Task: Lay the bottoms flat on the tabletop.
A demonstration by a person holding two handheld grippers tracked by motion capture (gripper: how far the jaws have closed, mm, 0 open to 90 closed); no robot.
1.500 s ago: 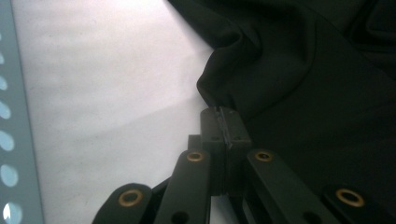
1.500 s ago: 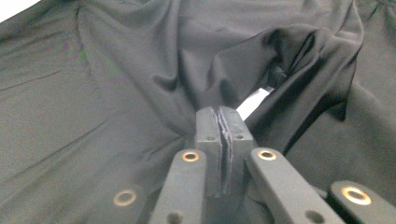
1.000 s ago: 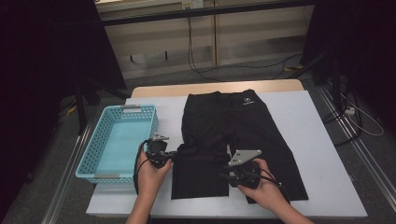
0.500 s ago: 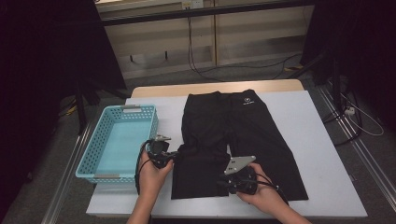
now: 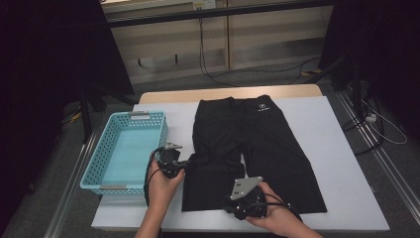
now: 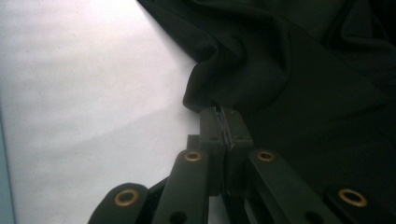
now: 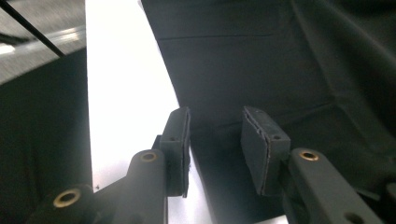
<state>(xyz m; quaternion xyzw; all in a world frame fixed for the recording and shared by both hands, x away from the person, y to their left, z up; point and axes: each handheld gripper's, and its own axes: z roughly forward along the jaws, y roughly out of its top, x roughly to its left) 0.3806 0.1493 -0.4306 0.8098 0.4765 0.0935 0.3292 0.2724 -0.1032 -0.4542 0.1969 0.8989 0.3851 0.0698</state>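
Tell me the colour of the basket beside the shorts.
The basket is light turquoise blue, clearest in the high view.

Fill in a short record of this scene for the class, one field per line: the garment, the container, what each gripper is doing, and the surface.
garment: black shorts spread flat on the table, waistband at the far end
container: light blue basket, beside the shorts on their left, nothing in it
left gripper: jaws shut on a fold at the shorts' left edge
right gripper: jaws apart and just been opening, over the near hem of the shorts, cloth between them but not pinched
surface: white table
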